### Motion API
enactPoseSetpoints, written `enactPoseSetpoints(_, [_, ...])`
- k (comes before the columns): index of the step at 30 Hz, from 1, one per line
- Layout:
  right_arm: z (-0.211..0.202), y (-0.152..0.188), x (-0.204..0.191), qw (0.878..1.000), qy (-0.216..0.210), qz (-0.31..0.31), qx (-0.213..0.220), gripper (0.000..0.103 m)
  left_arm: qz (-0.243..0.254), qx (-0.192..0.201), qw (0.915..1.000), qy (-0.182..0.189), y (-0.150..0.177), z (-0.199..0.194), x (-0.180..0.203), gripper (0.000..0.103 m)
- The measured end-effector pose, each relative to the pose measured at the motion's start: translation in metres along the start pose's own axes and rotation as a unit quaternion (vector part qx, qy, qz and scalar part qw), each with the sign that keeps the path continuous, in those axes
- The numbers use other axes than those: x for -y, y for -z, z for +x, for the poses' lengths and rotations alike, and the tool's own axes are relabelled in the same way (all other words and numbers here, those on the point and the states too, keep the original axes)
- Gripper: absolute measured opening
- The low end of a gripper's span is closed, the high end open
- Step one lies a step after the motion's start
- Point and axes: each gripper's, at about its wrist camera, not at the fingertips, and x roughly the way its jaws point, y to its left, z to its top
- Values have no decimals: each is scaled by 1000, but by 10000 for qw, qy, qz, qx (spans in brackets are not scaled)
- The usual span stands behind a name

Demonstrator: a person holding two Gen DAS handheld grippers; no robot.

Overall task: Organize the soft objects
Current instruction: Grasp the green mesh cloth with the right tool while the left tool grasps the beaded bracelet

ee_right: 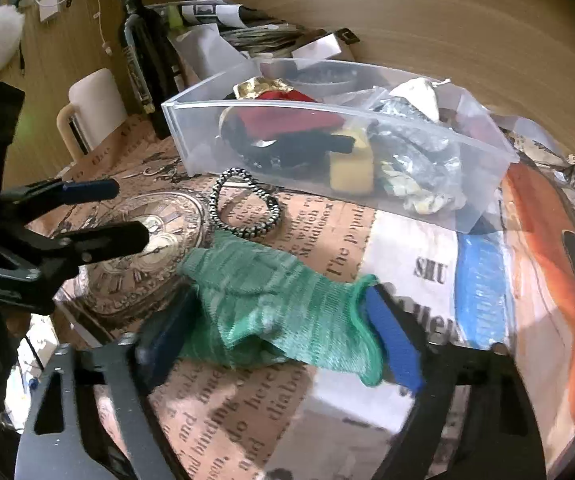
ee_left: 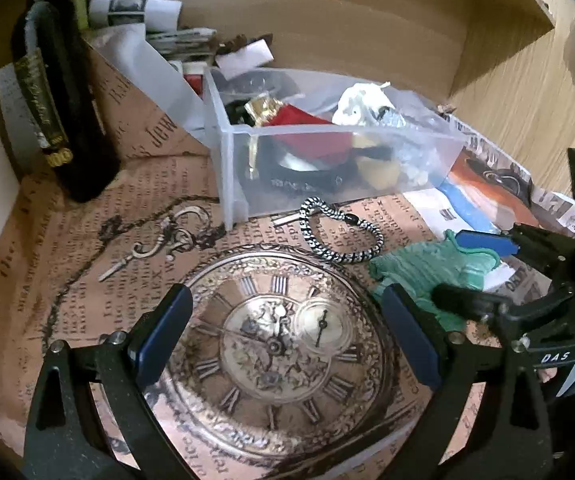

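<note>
A green knitted cloth (ee_right: 271,304) lies on the printed table cover, between the blue pads of my right gripper (ee_right: 283,340); the jaws stand wide on either side of it. It also shows in the left wrist view (ee_left: 419,272), with the right gripper (ee_left: 475,268) at it. My left gripper (ee_left: 287,336) is open and empty above the printed pocket-watch picture; in the right wrist view it shows at the left (ee_right: 127,212). A clear plastic bin (ee_left: 239,168) (ee_right: 191,144) behind holds red, black, yellow and silvery soft items. A black-and-white braided cord loop (ee_left: 343,232) (ee_right: 247,208) lies in front of the bin.
A dark wine bottle (ee_left: 59,96) (ee_right: 143,52) stands at the back left beside a white mug (ee_right: 95,108). Papers and boxes (ee_left: 147,20) pile behind the bin. A wooden wall and shelf (ee_left: 487,20) close the back and right.
</note>
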Motion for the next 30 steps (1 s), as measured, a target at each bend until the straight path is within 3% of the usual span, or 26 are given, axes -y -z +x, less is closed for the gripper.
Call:
enactPoseSetpoints(5, [-7, 7, 10, 9999, -89, 97, 99, 31, 100, -158, 9998, 72, -7, 15, 11, 97])
enactPoseSetpoints(8, [-10, 9, 13, 9997, -86, 156, 190, 25, 182, -224, 9995, 97, -13, 23, 19, 97])
enactPoseSetpoints(15, [-37, 16, 44, 9967, 30, 575, 580, 23, 511, -471, 9976, -46, -28, 51, 38, 97])
enactPoseSetpoints(21, [-53, 13, 61, 9924, 243, 810, 895, 23, 451, -552, 9975, -31, -35, 69, 40, 93])
enactPoseSetpoints(27, [-58, 10, 66, 9915, 222, 832, 975, 23, 527, -433, 9977, -28, -38, 67, 42, 64])
enactPoseSetpoints(30, [-59, 8, 66, 9912, 207, 795, 1035, 23, 498, -421, 9979, -3, -37, 62, 41, 56])
